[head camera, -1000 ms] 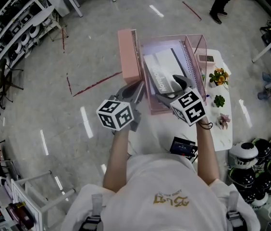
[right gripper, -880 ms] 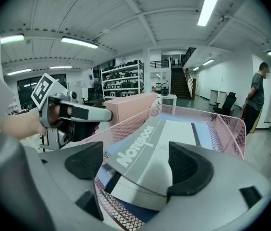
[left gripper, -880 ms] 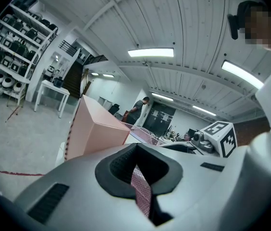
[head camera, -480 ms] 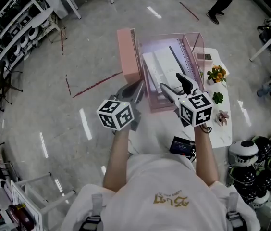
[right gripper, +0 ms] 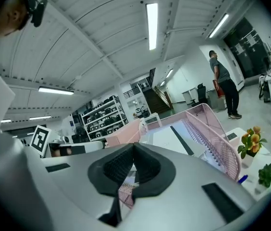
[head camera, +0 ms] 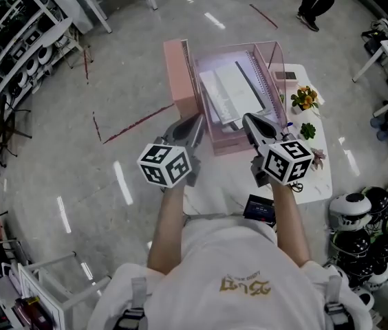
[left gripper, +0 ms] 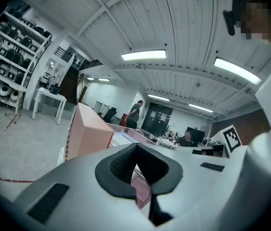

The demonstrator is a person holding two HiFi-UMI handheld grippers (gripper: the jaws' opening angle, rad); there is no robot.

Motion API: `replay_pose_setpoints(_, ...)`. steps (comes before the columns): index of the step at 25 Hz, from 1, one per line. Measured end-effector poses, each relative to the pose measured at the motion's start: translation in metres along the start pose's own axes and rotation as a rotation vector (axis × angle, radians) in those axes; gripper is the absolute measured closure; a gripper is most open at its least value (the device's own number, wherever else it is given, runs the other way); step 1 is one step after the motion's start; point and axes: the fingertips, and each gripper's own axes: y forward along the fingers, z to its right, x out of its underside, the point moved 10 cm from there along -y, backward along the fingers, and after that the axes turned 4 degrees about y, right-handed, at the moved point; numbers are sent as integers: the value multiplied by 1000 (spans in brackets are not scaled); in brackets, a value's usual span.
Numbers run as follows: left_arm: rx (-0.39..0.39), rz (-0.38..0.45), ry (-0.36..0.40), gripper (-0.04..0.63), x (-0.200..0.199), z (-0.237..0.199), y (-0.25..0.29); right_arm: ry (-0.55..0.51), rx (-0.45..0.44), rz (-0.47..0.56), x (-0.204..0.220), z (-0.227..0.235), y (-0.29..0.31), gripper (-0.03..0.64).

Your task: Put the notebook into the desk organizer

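White table [head camera: 321, 184] carries a pink desk organizer [head camera: 230, 148], three small plants [head camera: 309, 130] and a dark box [head camera: 261, 209]

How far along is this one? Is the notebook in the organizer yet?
Done: the notebook lies flat inside the pink organizer. In hand: nothing. The left gripper and right gripper are both shut and empty, held by the organizer's near edge. Left: seemingly nothing but drawing the grippers away.

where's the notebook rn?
Head view, upper centre: the notebook lies flat inside the pink desk organizer, just ahead of the shut right gripper, with the potted flowers to its right.
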Motion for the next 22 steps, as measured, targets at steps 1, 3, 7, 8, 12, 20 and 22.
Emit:
replay_pose_setpoints(1,0,2,4,578,0,2,-2,-3,4,3,2,-1,-3,604)
replay_pose_setpoints(3,-2,5,11,578,0,5,-7,-25,24,4,6,-5,-8,604)
replay_pose_setpoints(7,-13,10,12,578,1,8,-20,-86,56,4,12,-18,-16,604)
replay_pose_setpoints(8,-14,11,13,578,1,9,-22,-92,62,10,13,-21,-19,604)
replay_pose_setpoints(12,-12,12,18,578,2,16,-28,-98,83,27,15,-26,-29,606)
replay_pose_setpoints(20,-2,5,30,578,3,26,-35,-109,113,37,17,-34,-42,606)
replay_pose_setpoints(22,-4,3,29,578,5,26,-37,-109,117,37,19,-34,-43,606)
